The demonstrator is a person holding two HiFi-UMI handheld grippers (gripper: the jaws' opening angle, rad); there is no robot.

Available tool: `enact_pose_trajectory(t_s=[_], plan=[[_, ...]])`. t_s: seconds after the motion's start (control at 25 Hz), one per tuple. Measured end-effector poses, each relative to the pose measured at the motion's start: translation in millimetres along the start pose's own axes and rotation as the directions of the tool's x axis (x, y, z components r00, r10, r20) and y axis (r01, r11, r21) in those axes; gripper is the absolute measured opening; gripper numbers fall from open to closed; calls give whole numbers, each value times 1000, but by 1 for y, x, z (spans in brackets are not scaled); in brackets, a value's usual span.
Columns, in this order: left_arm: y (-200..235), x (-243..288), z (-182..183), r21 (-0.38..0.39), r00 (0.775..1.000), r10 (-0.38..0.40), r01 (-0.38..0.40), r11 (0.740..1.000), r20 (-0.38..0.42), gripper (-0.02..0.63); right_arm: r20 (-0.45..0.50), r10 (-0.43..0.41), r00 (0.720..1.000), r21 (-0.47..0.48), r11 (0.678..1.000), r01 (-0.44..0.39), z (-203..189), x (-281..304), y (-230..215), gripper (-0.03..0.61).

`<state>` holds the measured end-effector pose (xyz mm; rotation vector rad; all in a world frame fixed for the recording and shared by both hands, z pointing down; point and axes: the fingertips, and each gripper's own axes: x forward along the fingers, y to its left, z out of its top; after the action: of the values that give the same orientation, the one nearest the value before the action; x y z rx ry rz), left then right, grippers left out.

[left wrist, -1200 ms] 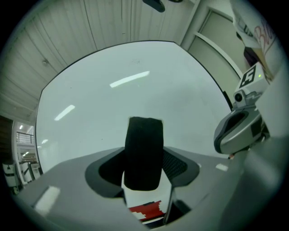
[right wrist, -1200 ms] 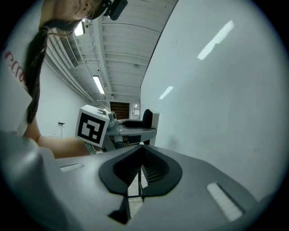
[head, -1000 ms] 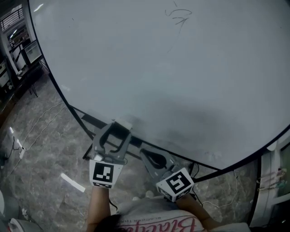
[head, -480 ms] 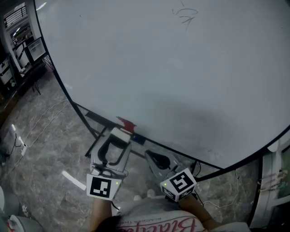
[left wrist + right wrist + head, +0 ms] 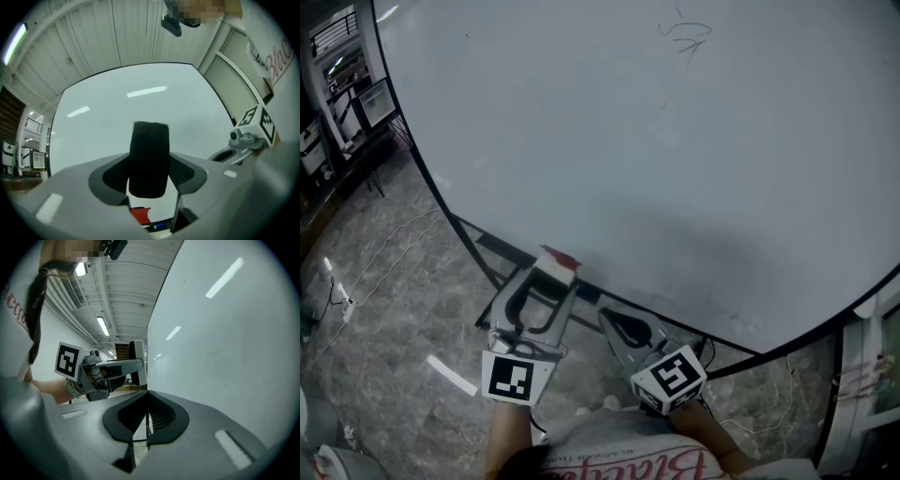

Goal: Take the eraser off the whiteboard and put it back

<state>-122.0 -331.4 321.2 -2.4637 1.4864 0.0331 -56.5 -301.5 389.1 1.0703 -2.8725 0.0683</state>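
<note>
My left gripper [image 5: 551,277] is clenched on the block eraser with white back and black felt face [image 5: 555,269]; the pads press both its sides. The eraser sits low, just at the bottom edge of the big white whiteboard with dark frame [image 5: 628,141]; I can't tell if it touches. A small red thing [image 5: 563,256] lies on the ledge just beyond it. My right gripper [image 5: 606,319] has its jaws closed together, holding nothing, beside the left one.
</note>
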Motion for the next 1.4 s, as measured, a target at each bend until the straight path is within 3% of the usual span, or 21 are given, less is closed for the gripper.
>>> enact_pose_trajectory(t_s=[0.48,0.84,1.12,1.4], plan=[[20,71,-1,118,998,-56,60,991,-33,238,33,-4,999,-26,1000,5,19,14,-20,2],[39,120,-2,167,994,-38,55,984,-106,239,56,-17,998,-68,997,21,34,32,-39,2],[50,133,-1,197,987,-37,68,978,-156,241,39,-16,999,-55,998,19,30,40,-45,2],[51,135,0,227,992,-17,46,973,-126,253,36,-21,999,-48,999,23,27,41,-44,2]])
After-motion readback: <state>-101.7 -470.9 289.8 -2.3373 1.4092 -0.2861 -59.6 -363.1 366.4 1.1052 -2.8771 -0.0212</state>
